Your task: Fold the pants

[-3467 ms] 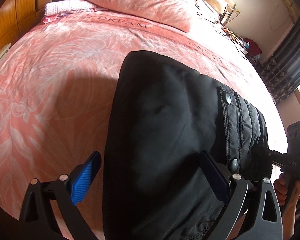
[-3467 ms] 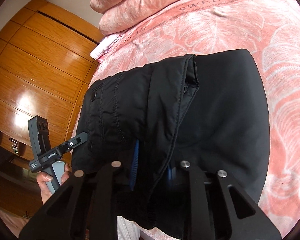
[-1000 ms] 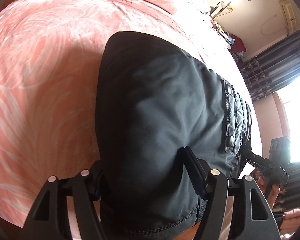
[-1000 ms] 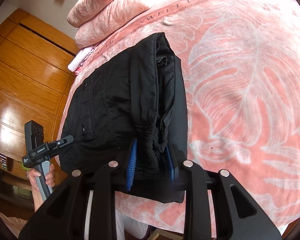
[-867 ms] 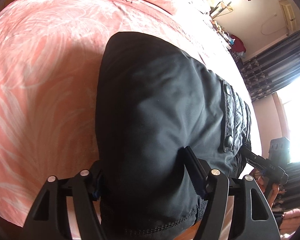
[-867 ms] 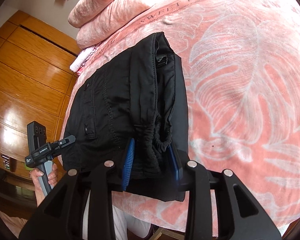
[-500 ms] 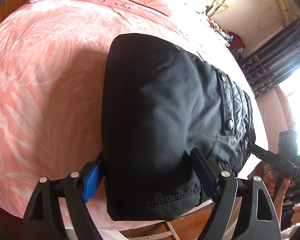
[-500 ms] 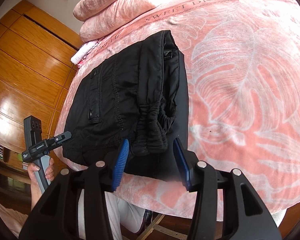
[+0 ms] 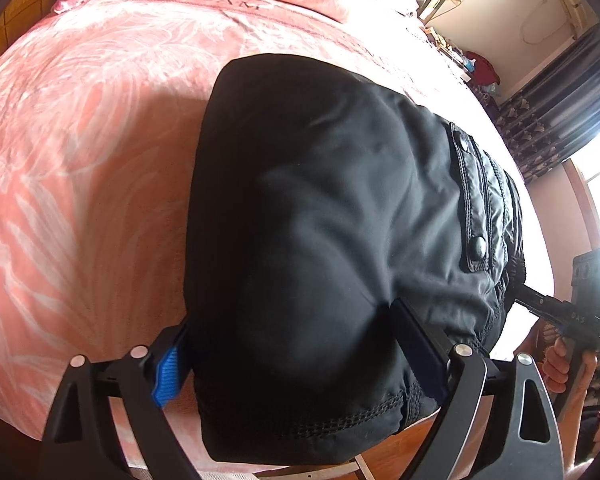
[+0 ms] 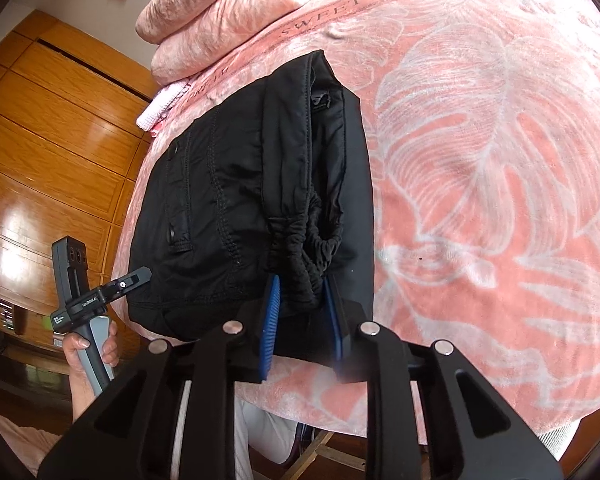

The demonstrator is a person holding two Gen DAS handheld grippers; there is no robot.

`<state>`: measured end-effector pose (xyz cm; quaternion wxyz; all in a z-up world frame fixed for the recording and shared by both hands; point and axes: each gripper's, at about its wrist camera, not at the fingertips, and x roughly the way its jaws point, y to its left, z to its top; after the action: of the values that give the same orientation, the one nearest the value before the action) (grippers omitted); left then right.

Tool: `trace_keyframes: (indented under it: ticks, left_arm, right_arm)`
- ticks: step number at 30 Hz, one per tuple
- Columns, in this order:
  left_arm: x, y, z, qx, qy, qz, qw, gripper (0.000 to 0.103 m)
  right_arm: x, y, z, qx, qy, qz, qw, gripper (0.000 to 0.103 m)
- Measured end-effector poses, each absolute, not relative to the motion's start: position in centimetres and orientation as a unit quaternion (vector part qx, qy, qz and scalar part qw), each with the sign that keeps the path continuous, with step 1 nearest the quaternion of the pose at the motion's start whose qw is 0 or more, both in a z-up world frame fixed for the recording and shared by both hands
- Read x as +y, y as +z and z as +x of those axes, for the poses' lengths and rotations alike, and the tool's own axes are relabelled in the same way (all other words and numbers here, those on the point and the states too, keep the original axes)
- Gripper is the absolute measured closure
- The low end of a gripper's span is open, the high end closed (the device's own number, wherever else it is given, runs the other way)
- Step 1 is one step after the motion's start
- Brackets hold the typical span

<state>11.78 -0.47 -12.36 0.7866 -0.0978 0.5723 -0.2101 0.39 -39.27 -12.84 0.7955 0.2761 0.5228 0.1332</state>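
Folded pants (image 9: 320, 240) are laid at the bed (image 9: 80, 140) edge. The pants are straddled by the left gripper (image 9: 300, 352), spread wide, nothing pinched. Their elastic waistband (image 10: 308, 256) sits between the parted right gripper (image 10: 302, 314) pads.

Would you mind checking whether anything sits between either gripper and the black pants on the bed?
Nothing visible does. The left gripper straddles the near edge of the folded pants with its jaws wide, and the right gripper has its fingers either side of the gathered waistband; the bedspread around is bare.
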Motion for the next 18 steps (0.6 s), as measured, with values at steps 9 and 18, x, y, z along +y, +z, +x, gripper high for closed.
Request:
trace_keyframes:
  ticks: [9,18]
  left_arm:
    - [-2.0,-11.2,11.8,0.572,-0.201,-0.072,0.792,0.012]
    - [-2.8,-8.3,11.7,0.548,-0.19,-0.007,0.815,0.011]
  right_arm:
    - [-39.3,-12.5,0.2,0.519,0.128,0.254,0.806,0.072]
    - [-40.8,-9.6,1.3,0.468,0.145,0.259,0.832,0.029]
